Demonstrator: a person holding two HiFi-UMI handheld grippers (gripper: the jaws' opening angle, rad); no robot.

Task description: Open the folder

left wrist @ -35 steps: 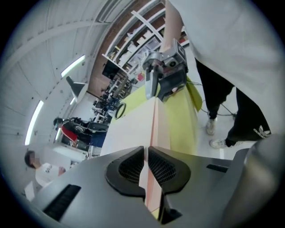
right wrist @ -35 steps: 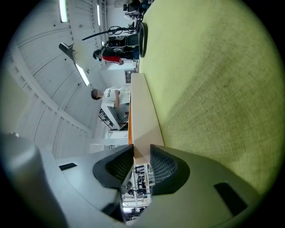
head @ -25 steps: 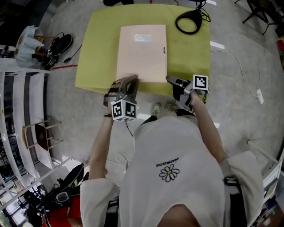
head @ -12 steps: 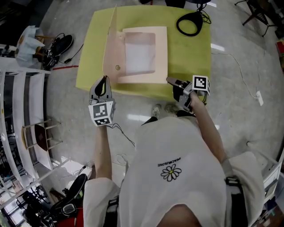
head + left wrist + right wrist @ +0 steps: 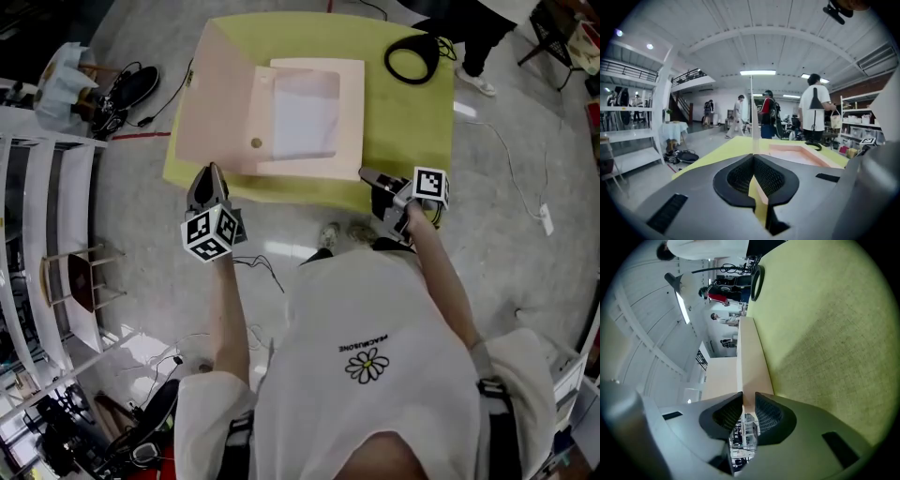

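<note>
Pinching folder (image 5: 751, 359) corner, right tool (image 5: 748, 397) half-parted; left tool (image 5: 753, 156) closed.

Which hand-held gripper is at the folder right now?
The right hand-held gripper: the near right corner of the folder is held between its jaws. The left hand-held gripper is shut, empty and clear of it.

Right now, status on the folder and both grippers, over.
Left gripper shut, empty. Right gripper clamped on the folder's near right corner. Cover up, near upright, paper showing. Black cable loop far right, apart from it.
</note>
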